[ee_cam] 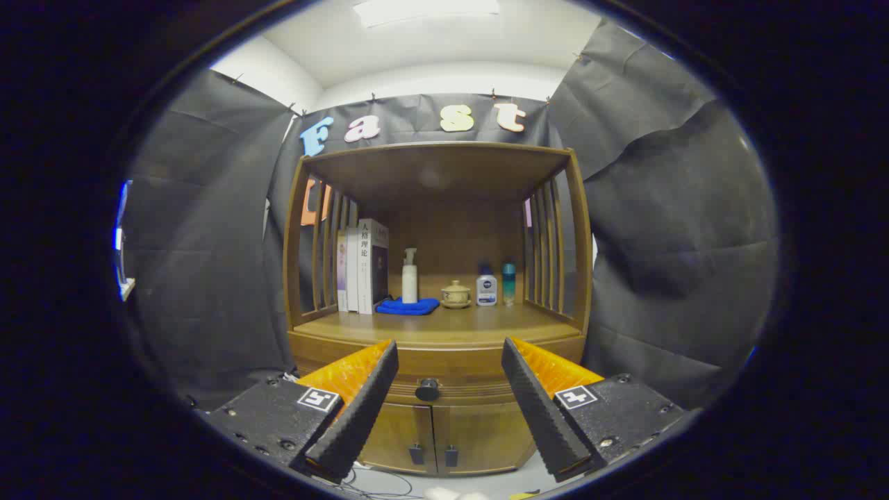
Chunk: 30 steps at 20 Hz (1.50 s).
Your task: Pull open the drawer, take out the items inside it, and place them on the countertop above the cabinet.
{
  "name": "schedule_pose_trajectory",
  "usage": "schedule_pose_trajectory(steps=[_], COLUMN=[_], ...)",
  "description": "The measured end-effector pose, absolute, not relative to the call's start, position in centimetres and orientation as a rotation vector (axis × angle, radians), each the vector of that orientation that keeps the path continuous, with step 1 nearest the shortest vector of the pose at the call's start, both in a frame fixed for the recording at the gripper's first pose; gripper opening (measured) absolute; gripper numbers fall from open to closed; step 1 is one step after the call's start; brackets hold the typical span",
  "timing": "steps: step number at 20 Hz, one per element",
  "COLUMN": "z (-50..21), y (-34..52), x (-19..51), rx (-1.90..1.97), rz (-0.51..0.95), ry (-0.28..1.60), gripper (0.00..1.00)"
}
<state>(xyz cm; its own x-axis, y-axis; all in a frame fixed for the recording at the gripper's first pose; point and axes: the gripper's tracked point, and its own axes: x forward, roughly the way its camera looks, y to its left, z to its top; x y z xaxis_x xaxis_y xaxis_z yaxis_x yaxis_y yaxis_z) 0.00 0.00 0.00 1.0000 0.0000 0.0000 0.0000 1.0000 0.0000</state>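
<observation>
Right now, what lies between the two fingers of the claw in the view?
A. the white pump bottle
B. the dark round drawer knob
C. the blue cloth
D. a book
B: the drawer knob sits in the gap of the open claw, untouched; the drawer looks closed.

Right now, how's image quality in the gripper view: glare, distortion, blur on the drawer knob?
Gripper view: heavy fisheye bowing of the cabinet posts; ceiling light blown out; countertop evenly lit, the shelf recess above it dimmer; drawer knob sharp, seen between the open hand-held gripper fingers, no motion blur.
</observation>
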Motion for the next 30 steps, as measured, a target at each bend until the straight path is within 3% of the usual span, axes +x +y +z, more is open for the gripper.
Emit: schedule_pose_trajectory(steps=[15,30], z=[-7.3,-15.4], y=[4.0,3.7], x=[7.6,17.2], rx=[-0.054,-0.07], rz=[0.032,-0.034], ry=[0.063,0.21], gripper=[0.98,0.94])
